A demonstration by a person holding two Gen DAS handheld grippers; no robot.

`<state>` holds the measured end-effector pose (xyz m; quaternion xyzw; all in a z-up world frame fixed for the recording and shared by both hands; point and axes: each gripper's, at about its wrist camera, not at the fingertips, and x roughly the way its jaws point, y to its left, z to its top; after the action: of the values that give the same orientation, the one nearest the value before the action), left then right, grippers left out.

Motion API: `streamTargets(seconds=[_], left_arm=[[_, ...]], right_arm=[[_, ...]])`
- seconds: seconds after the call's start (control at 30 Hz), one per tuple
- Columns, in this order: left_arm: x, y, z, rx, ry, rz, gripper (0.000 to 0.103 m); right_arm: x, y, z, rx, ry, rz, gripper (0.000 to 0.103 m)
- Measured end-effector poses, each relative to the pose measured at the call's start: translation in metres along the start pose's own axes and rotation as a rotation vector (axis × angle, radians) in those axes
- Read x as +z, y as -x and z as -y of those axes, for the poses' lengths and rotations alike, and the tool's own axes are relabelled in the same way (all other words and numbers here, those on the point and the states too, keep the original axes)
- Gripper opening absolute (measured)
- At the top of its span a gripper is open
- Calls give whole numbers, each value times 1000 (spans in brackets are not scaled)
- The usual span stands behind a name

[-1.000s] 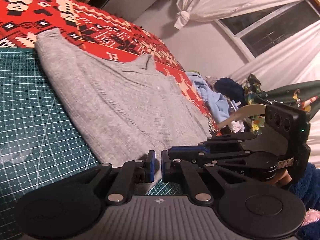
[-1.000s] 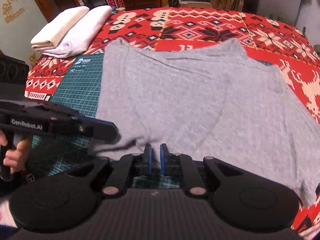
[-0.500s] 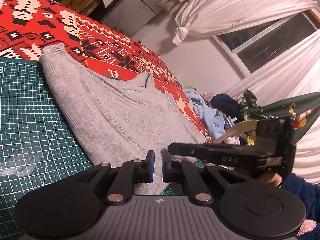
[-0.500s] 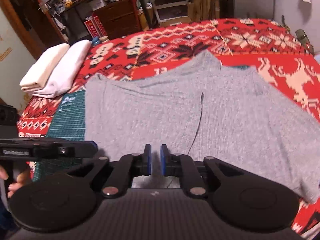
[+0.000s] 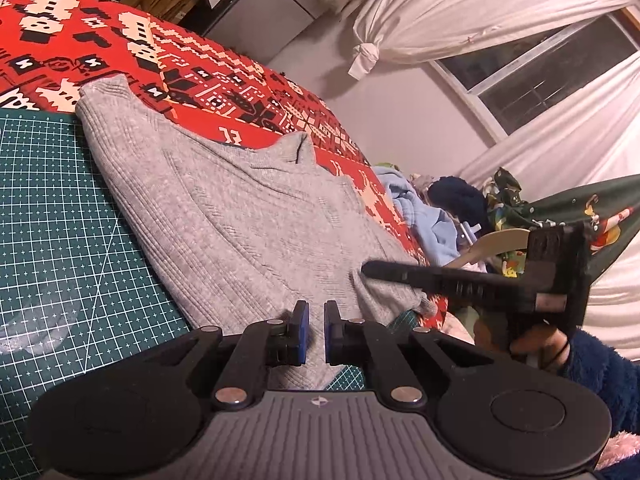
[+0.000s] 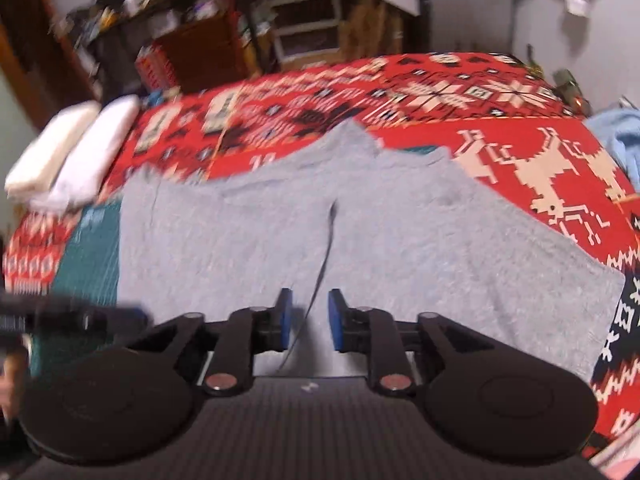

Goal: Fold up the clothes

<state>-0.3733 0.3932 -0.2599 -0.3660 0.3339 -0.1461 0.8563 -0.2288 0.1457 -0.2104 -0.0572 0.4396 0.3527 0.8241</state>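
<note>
Left tongs (image 5: 316, 334): nearly together, hovering at the near hem with nothing in them.
Right tongs (image 6: 310, 322): apart and empty — ready to pinch.
Grey sweater (image 6: 320, 232): flat on the green mat (image 5: 52, 216) on the bed — spread out for folding.

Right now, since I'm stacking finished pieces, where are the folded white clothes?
In the right wrist view, the folded white clothes sit at far left on the red patterned blanket, beyond the grey sweater.
</note>
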Motion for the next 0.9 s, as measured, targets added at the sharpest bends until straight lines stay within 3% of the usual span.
streamTargets(seconds=[0.37,0.47,0.57,0.67,0.87,0.9], left_arm=[[1,0,-3,5,13,1,7],[1,-2,-4,7,15,-3,7],[-1,-6,-6,25,27,-33,7],[-1,-7,-10,19,54,-50,6],[0,-3,-7,20,39,-46,6],[1,-1,-7,15,36,-36,7]], right_arm=[[9,-31,2,-12,5,30,29],[6,-35,-8,-38,84,44,9],[6,-33,-19,-113,168,54,5],[8,-34,-17,-122,169,45,7],[18,-25,2,-101,54,80,14],[21,-26,4,-99,45,88,18]])
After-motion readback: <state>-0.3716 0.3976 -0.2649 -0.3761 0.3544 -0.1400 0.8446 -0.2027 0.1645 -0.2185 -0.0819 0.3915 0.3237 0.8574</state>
